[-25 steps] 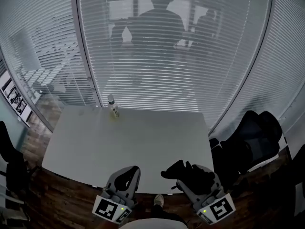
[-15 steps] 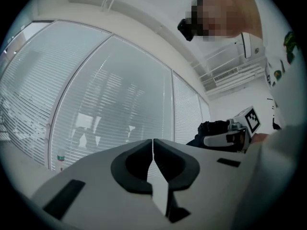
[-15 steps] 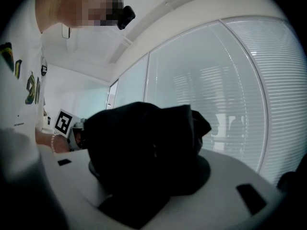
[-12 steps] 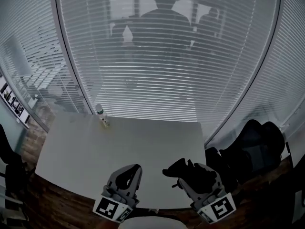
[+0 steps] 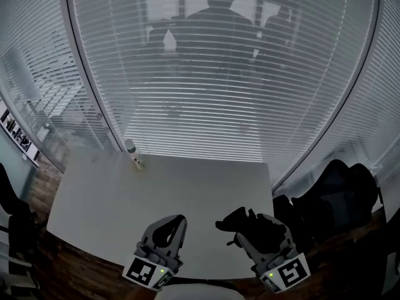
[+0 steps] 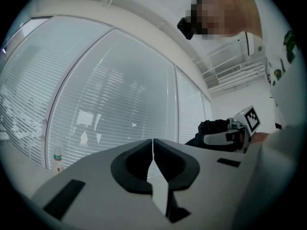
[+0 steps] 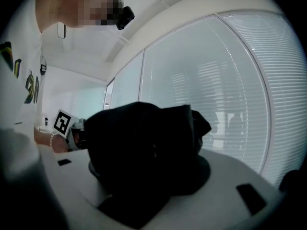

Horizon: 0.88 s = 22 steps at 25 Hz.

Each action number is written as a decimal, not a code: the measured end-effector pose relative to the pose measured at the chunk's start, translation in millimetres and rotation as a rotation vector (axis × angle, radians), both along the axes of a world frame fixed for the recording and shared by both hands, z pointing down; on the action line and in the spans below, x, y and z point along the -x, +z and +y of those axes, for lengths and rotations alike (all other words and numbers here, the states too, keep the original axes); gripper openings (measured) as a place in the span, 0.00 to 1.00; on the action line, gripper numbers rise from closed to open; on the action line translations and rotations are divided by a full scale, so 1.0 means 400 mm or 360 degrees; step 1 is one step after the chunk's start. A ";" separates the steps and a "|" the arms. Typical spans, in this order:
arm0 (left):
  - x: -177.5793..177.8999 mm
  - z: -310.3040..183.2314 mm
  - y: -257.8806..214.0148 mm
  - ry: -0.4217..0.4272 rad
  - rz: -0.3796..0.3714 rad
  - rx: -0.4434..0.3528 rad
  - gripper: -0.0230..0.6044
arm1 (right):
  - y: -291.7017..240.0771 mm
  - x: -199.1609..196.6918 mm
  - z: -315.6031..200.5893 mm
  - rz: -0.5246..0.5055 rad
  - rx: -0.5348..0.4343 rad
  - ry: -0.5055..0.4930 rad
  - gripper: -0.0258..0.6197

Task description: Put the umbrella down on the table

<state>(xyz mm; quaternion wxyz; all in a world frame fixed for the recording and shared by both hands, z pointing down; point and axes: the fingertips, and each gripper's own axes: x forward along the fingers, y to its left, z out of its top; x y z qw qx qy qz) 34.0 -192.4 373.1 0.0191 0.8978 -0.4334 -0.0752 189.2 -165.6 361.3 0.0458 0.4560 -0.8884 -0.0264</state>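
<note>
A black folded umbrella [image 5: 245, 224] sits between the jaws of my right gripper [image 5: 242, 225], which is shut on it above the near edge of the white table [image 5: 156, 192]. In the right gripper view the umbrella [image 7: 148, 152] fills the space between the jaws and hides the fingertips. My left gripper [image 5: 175, 222] hovers beside it over the same table edge, shut and holding nothing. Its two fingertips [image 6: 153, 150] meet in the left gripper view. That view also shows the right gripper [image 6: 225, 137] with the umbrella [image 6: 213, 127] off to the right.
A small bottle [image 5: 133, 155] stands at the table's far left edge. A curved glass wall with blinds [image 5: 206, 92] rises right behind the table. A black office chair [image 5: 337, 195] stands to the right, and a dark chair [image 5: 12, 214] to the left, on wooden floor.
Both grippers have come forward together at the table's near edge, keeping their spacing. The head view has swung slightly, so the bottle sits further left. The umbrella stays in the right gripper.
</note>
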 end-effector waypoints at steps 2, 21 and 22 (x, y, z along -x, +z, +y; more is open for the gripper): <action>0.011 -0.011 -0.011 0.0004 0.0008 0.0003 0.07 | -0.004 0.007 -0.012 0.0007 0.0012 0.0012 0.42; 0.142 -0.101 0.026 0.0078 0.0001 0.0051 0.07 | 0.061 0.111 -0.101 0.0347 0.0096 0.0134 0.42; 0.143 -0.102 0.028 0.0080 -0.0002 0.0056 0.07 | 0.070 0.115 -0.106 0.0406 0.0105 0.0137 0.42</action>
